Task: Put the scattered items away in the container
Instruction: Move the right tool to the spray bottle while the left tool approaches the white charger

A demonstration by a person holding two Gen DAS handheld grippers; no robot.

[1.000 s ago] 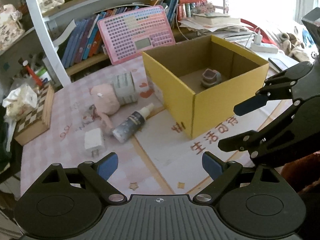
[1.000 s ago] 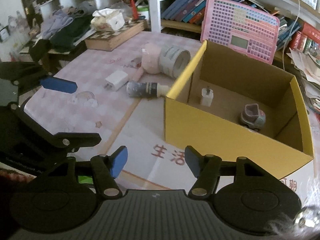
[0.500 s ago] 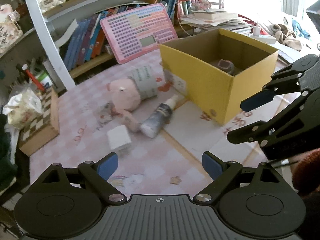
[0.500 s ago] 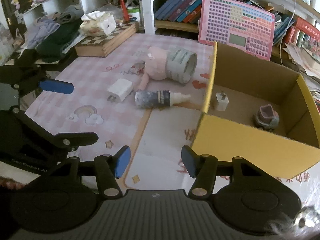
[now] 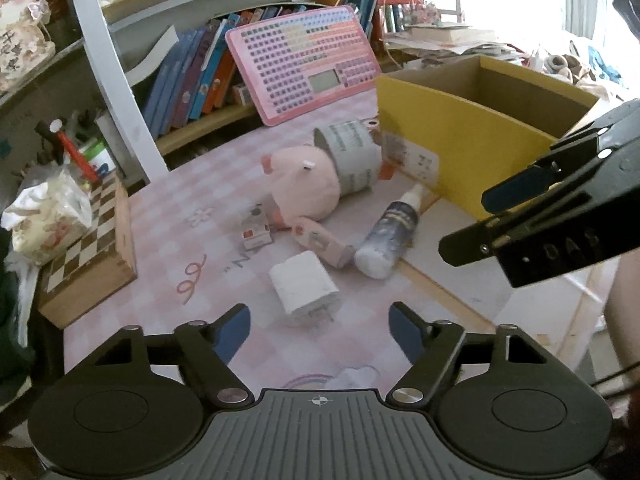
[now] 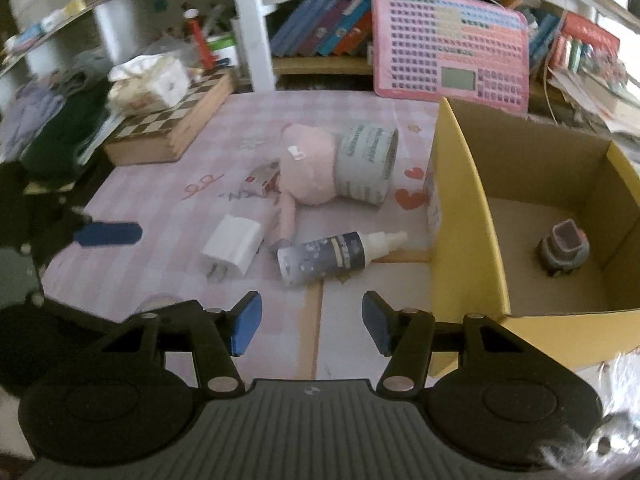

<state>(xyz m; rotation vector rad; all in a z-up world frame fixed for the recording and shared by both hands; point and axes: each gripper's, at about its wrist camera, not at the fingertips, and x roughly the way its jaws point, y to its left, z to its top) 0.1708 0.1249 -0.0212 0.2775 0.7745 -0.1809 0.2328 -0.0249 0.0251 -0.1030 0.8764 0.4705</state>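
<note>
A yellow cardboard box [image 5: 460,152] [image 6: 468,240] stands open on the right, with a small grey toy [image 6: 562,250] inside. On the pink mat lie a white charger plug [image 5: 304,290] [image 6: 234,250], a dark spray bottle [image 5: 390,236] [image 6: 336,256], a pink plush [image 5: 308,182] [image 6: 310,168], a grey tape roll [image 5: 354,156] [image 6: 366,162], a pink tube [image 5: 324,242] and a small packet [image 5: 256,232]. My left gripper [image 5: 320,332] is open, just short of the plug. My right gripper [image 6: 312,322] is open, just short of the bottle.
A wooden chessboard box [image 5: 88,248] [image 6: 172,128] with a tissue pack on it sits at the left. A pink keyboard toy [image 5: 304,60] [image 6: 448,48] leans on the bookshelf behind. The right gripper shows in the left wrist view [image 5: 560,200].
Both grippers have moved left and lower, away from the box and toward the scattered items. The plug and bottle now lie close in front of the fingers.
</note>
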